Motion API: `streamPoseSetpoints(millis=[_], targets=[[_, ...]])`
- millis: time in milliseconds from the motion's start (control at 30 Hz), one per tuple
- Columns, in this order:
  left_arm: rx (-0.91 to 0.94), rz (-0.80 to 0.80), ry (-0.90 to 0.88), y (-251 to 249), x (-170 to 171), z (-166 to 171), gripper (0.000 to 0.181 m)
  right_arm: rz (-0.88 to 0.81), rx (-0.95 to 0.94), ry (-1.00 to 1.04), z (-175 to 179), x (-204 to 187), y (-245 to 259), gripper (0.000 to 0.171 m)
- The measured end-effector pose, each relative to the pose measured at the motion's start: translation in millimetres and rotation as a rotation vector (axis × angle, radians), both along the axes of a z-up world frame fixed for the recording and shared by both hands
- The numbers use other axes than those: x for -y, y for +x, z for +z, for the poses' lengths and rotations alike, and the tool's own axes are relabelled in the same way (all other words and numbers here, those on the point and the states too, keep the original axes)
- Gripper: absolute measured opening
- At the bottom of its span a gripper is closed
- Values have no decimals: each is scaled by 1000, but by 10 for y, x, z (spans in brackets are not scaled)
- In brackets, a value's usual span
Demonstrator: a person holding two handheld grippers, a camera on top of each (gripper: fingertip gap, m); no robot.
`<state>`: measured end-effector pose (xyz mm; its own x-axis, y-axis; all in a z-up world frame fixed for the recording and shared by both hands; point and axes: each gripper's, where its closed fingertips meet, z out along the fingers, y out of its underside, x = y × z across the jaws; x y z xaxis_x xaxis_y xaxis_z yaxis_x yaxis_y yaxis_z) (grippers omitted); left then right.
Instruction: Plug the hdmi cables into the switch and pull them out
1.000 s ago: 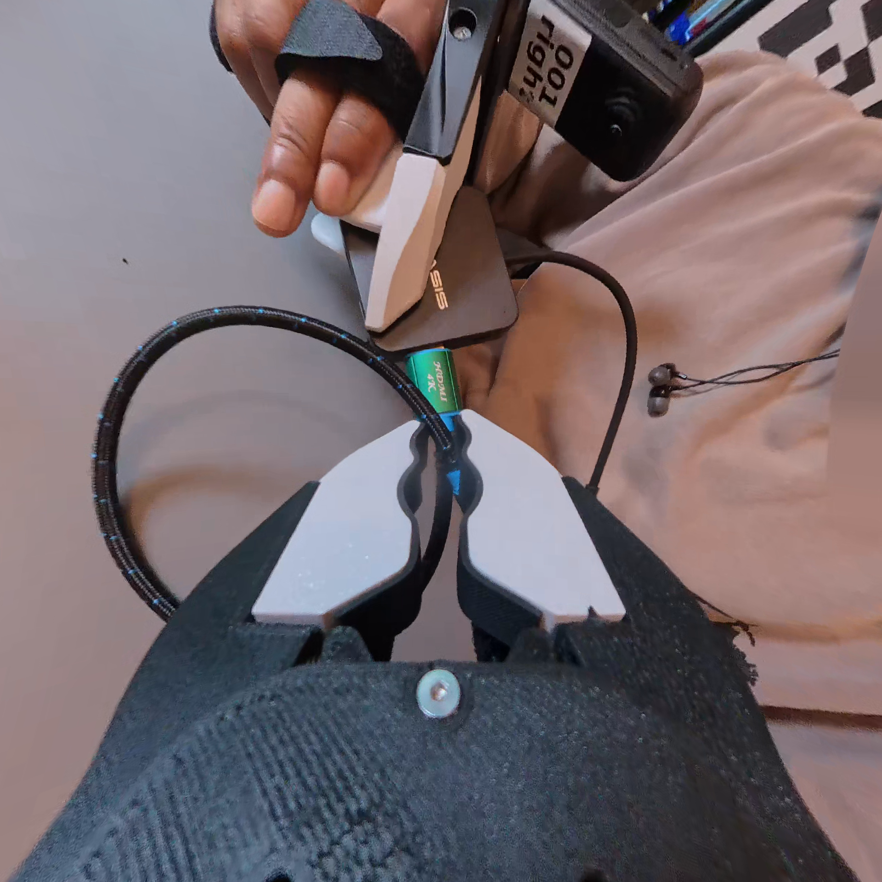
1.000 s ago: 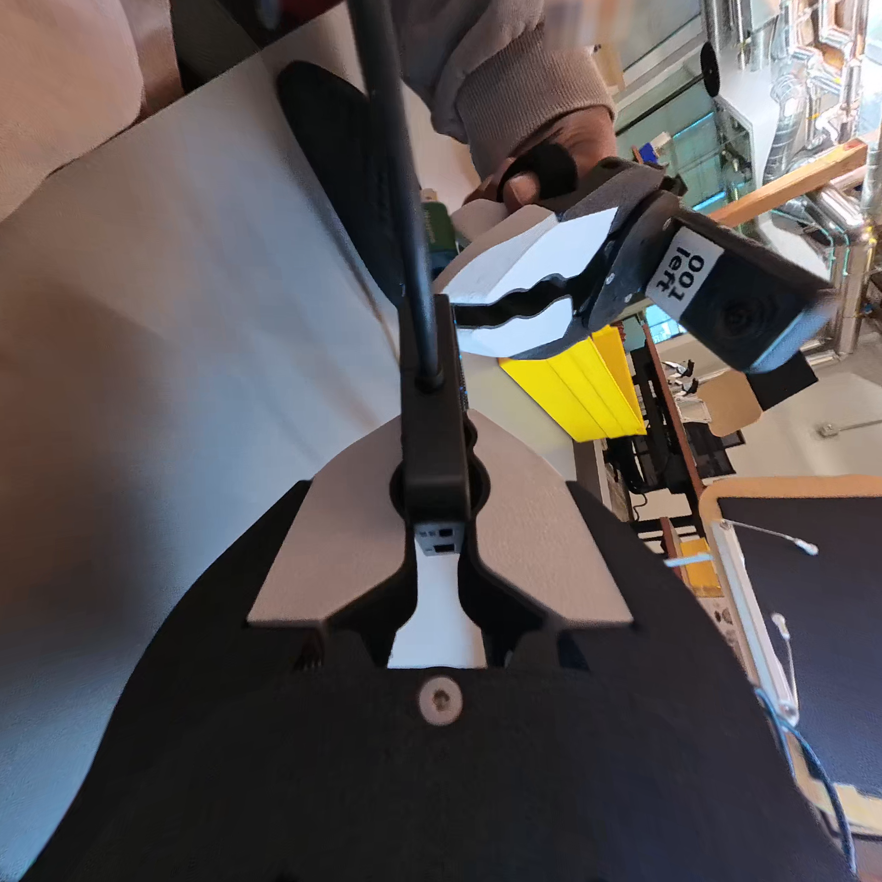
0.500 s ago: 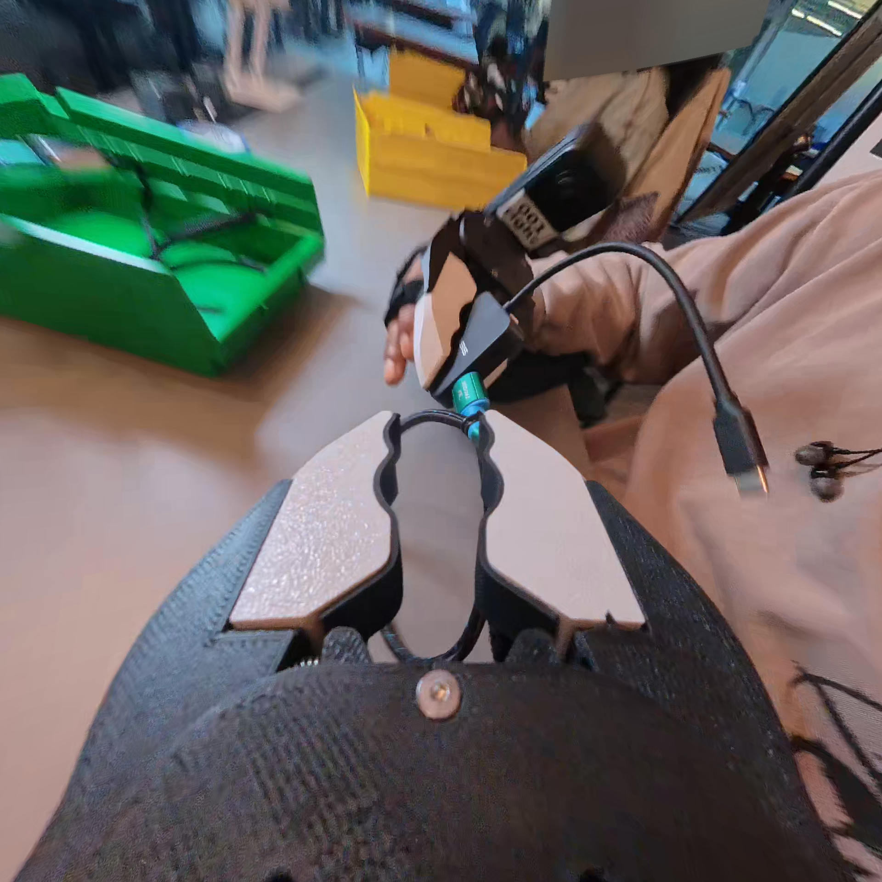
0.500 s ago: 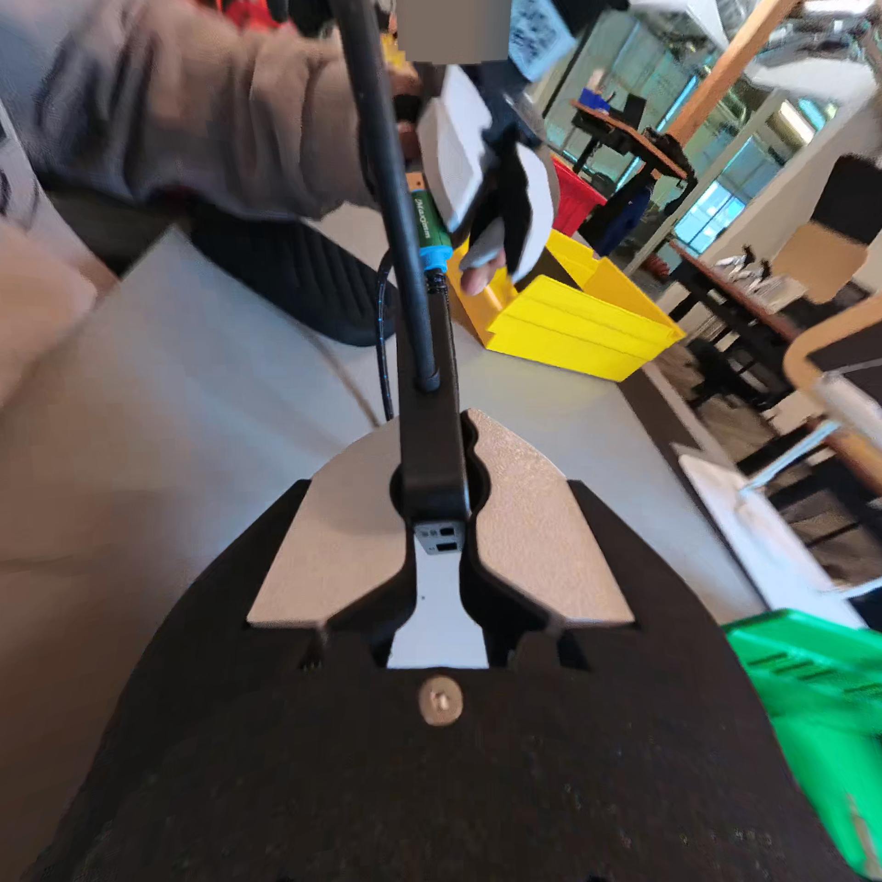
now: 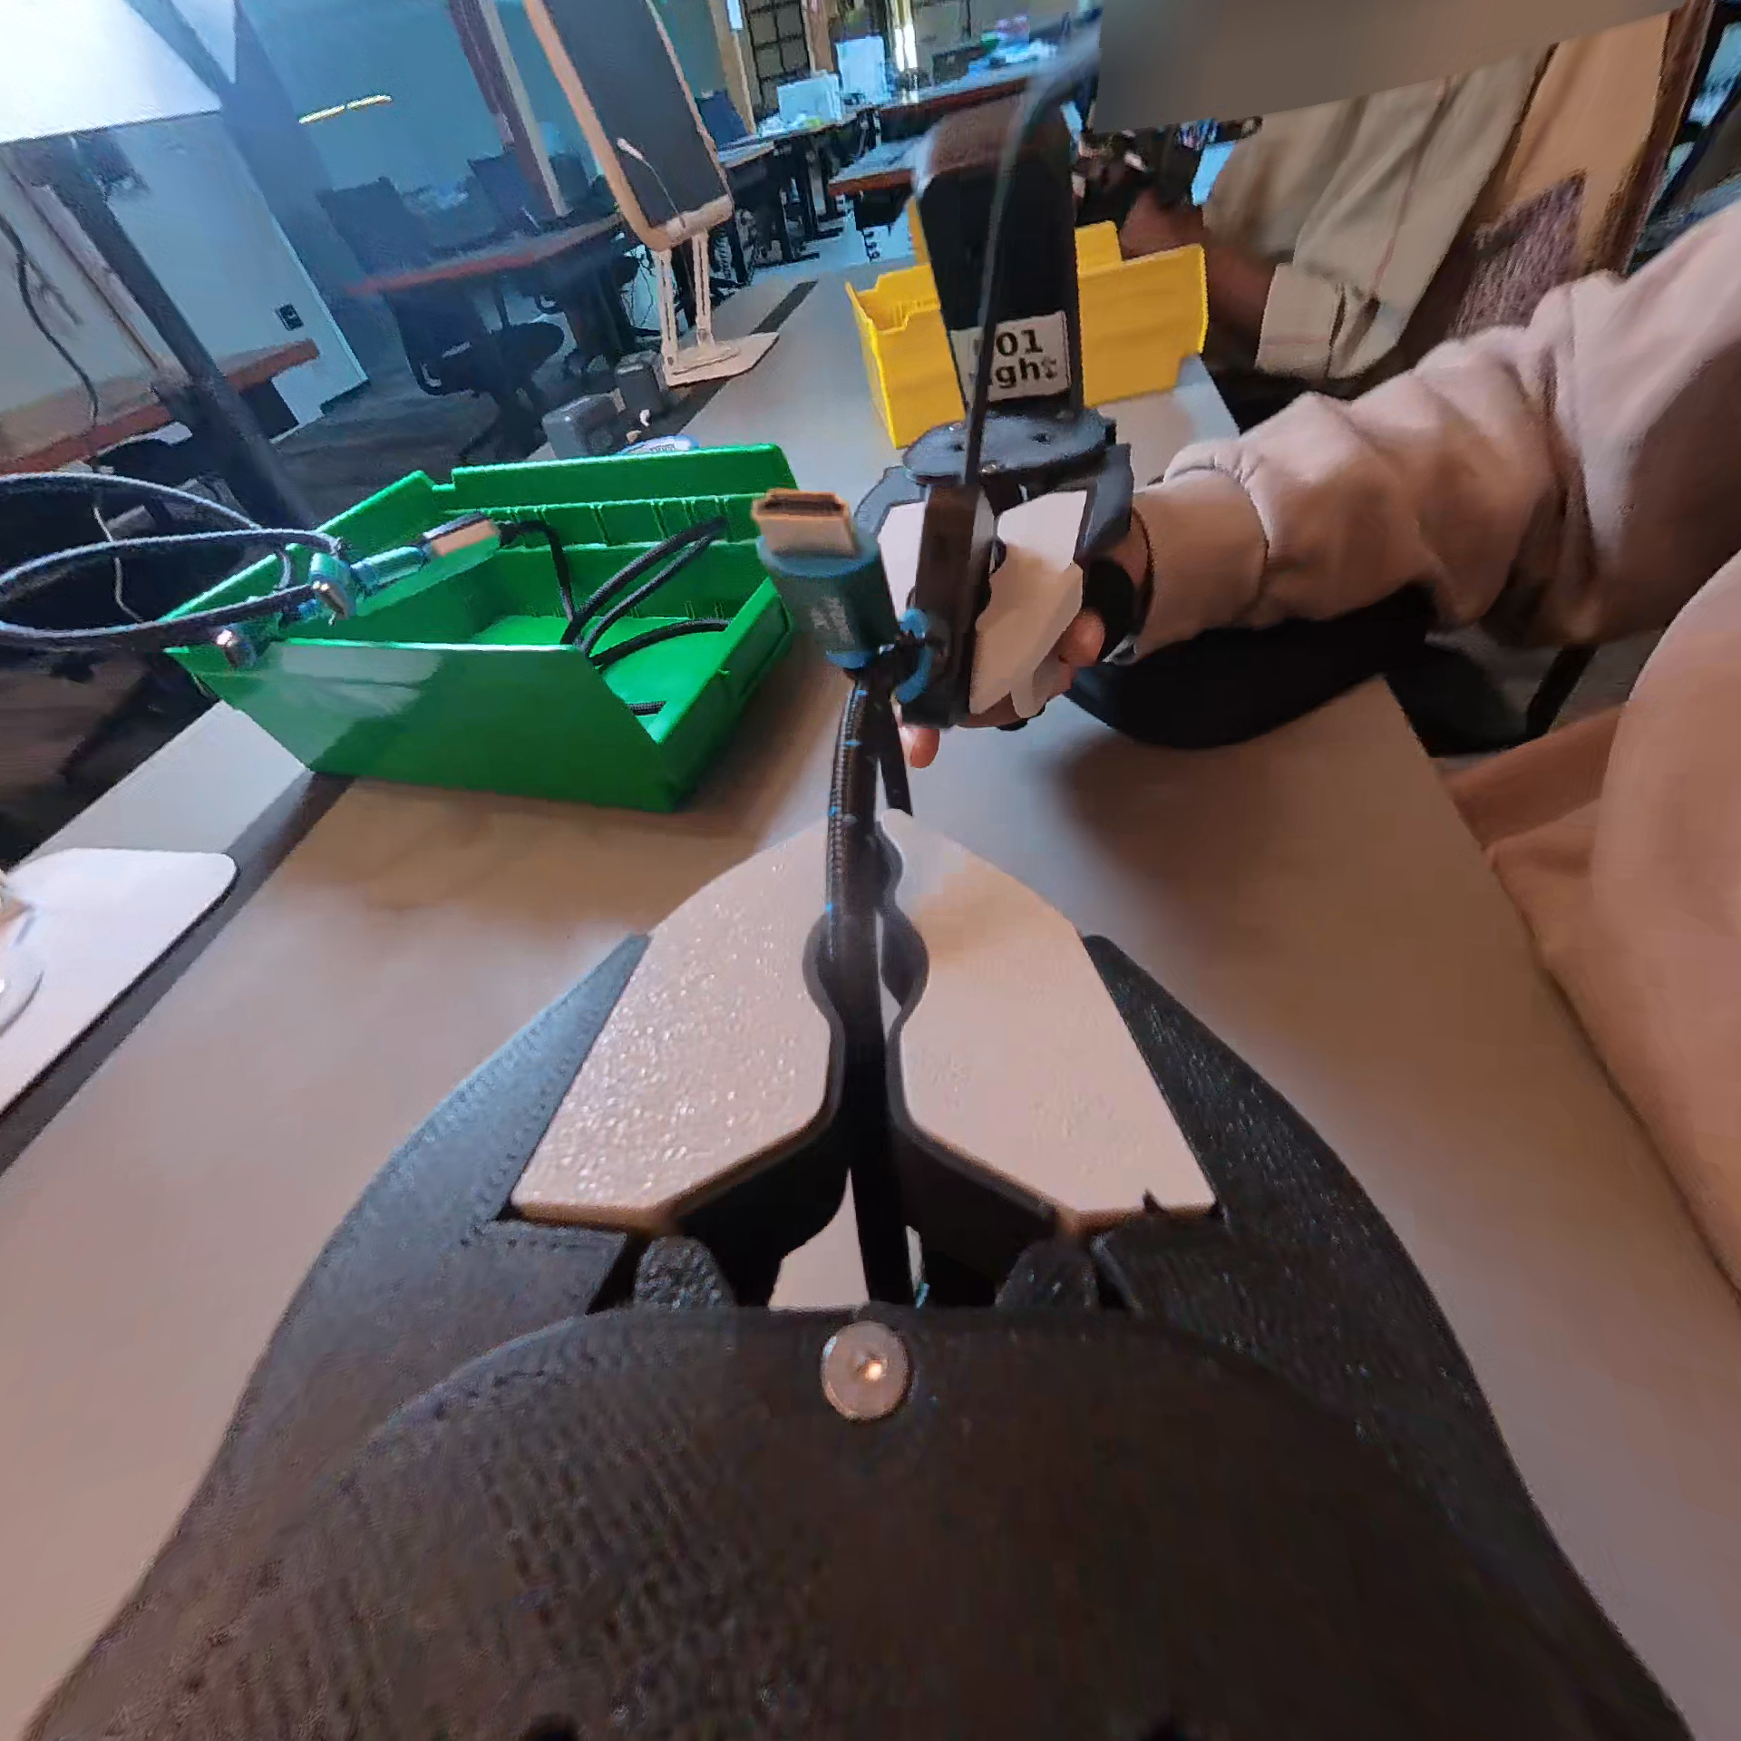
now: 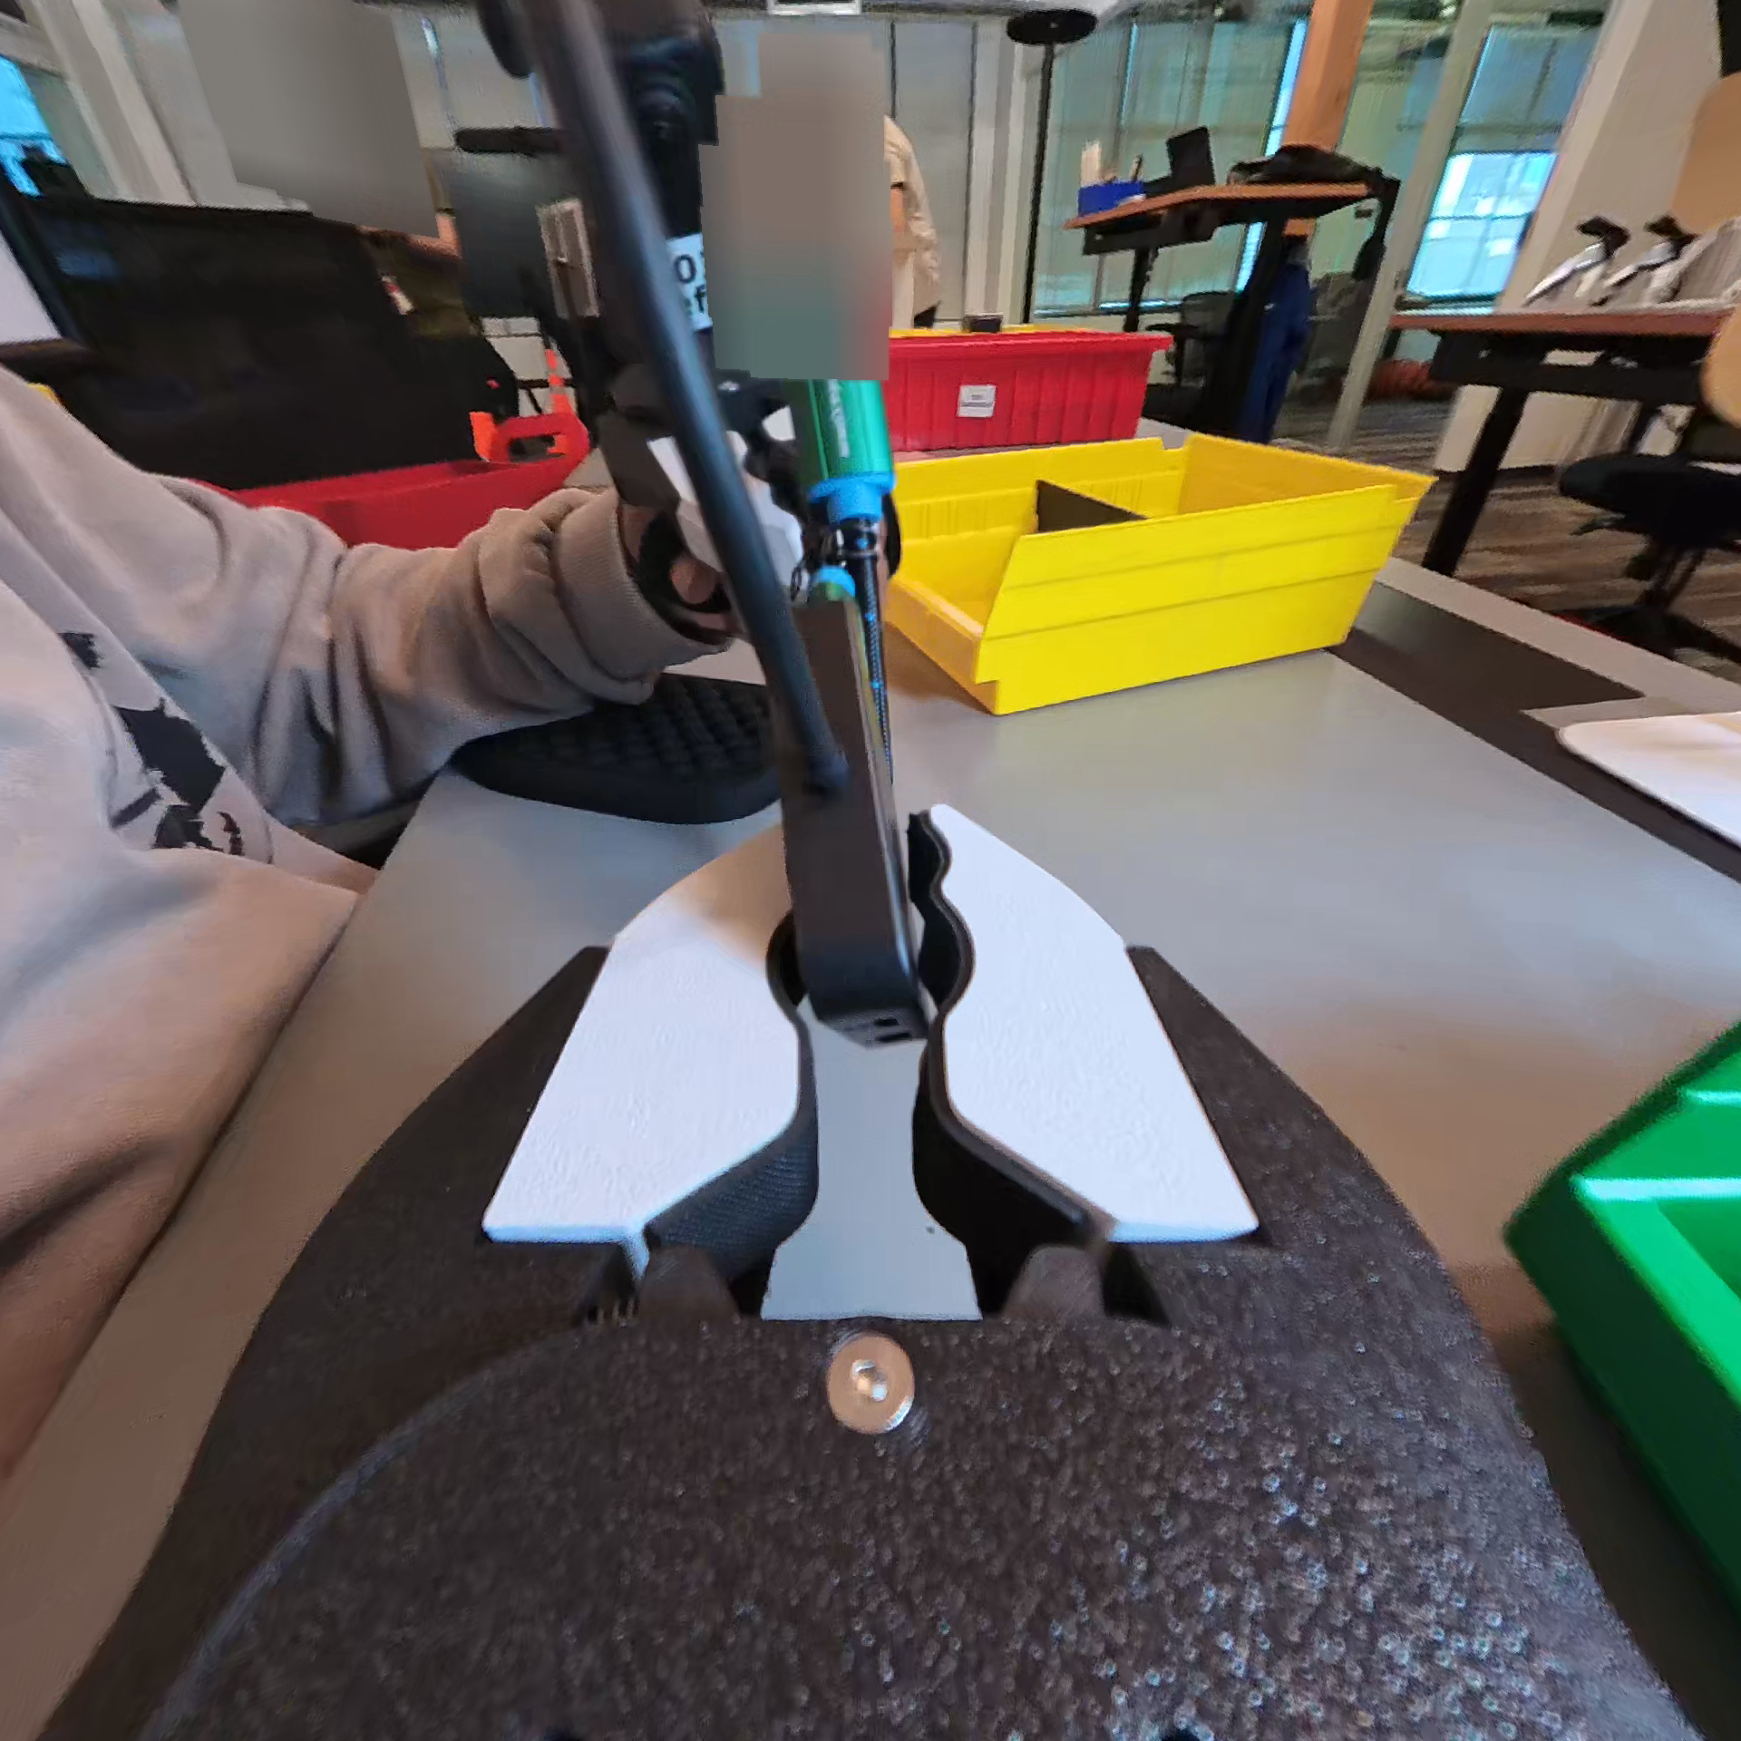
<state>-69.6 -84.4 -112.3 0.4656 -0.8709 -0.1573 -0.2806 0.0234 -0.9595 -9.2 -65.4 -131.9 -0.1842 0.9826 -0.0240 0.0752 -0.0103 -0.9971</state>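
The left gripper [image 5: 862, 853] is closed, its pale fingers [image 5: 707, 1036] pinching the braided cable [image 5: 845, 782] that runs between them, above the table [image 5: 1225, 848]. The right gripper [image 6: 853, 848], held upright over the same table, is clamped on the black switch [image 6: 848, 848], a sleeved hand [image 5: 1065, 650] gripping its handle.

The green bin [image 6: 1658, 1253] is cut off at the right edge.

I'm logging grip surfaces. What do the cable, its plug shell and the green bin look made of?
Cable: braided fabric sleeve, black with blue flecks, matte weave. Plug shell: probably anodised metal, teal with a smooth sheen. Green bin: moulded plastic, glossy, with ribbed slots.
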Motion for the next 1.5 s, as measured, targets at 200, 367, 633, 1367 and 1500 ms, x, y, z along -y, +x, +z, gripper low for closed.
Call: streamPoseSetpoints(millis=[200,367,633,1367,1500], targets=[[2,13,-9,-89,16,-68,0,-96,185,290,-276,-133,59,13],[49,-20,-14,-7,83,14,0,-159,272,463,-432,-126,-40,34],[180,104,51,-210,-75,193,23,-208,226,520,-8,-331,166,14],[21,248,96,-297,-284,-287,28,-608,537,1233,951,-2312,570,15],[-38,271,117,-320,-290,-360,26,-578,738,1266,93,-2494,590,21]])
